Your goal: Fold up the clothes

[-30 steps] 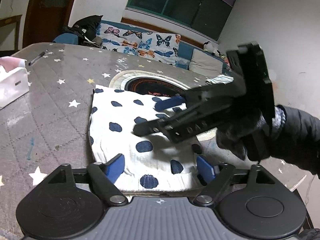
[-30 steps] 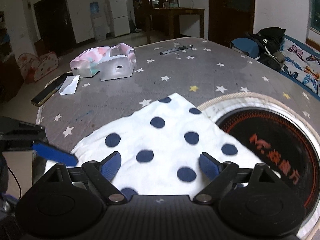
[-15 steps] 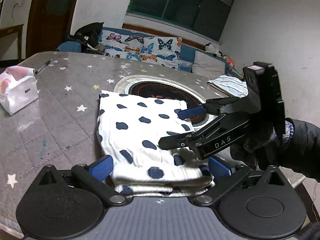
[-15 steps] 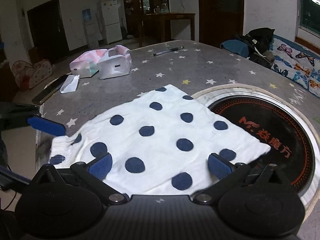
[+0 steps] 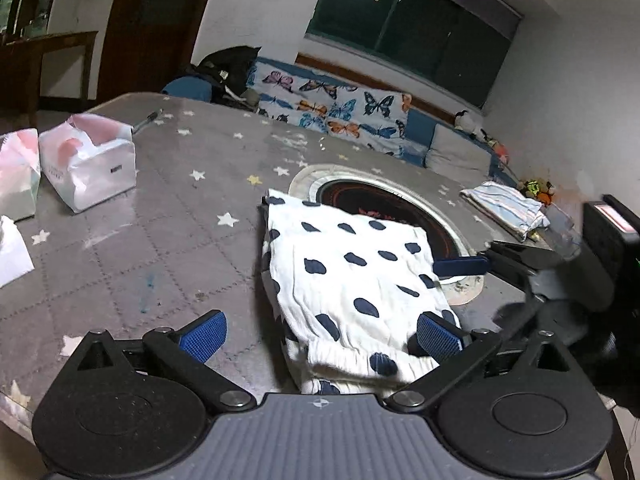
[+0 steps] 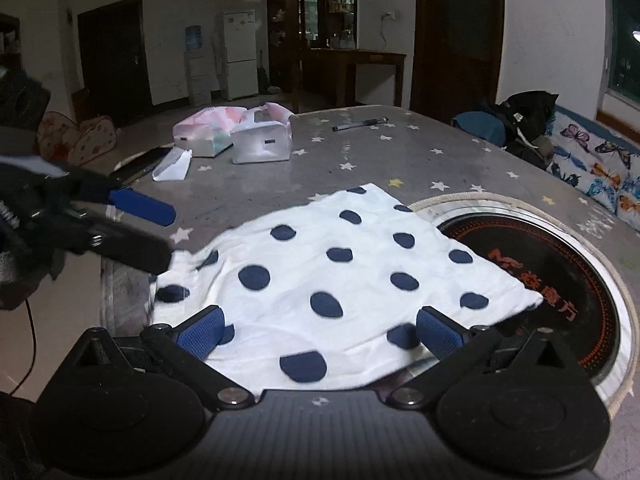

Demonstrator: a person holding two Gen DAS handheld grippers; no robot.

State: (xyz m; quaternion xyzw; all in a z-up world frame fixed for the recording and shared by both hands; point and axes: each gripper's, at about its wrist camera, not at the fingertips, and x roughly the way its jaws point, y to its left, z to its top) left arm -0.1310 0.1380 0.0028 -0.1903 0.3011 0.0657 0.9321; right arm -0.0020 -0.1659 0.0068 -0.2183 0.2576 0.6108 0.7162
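A: Where does the garment lie?

B: The white cloth with navy dots (image 5: pixel 352 276) lies folded flat on the grey star-print table cover (image 5: pixel 160 216). Its far edge overlaps the round black-and-red inset (image 6: pixel 560 280) in the table. An elastic waistband end bunches at the table's near edge in the left wrist view.

A: Left gripper?

B: The left gripper (image 5: pixel 320 332) has its blue pads spread wide, nothing between them. The right pad sits over the cloth's near corner; contact cannot be told. The left pad hangs above bare table cover.

A: Right gripper?

B: The right gripper (image 6: pixel 320 330) is also spread wide, both pads low over the cloth's near edge, gripping nothing. From the left wrist view it shows at the right, blurred, one blue pad just beside the cloth's right edge.

A: Do the two see each other?

B: Yes. In the right wrist view the left gripper enters from the left, its blue finger above the cloth's bunched end.

A: Anything else on the table?

B: Two pink-and-white tissue packs (image 6: pixel 240 136) stand well apart from the cloth, with a pen (image 6: pixel 360 124) beyond them. A folded striped cloth (image 5: pixel 504 208) lies at the far right. A butterfly-print sofa (image 5: pixel 340 108) stands behind the table.
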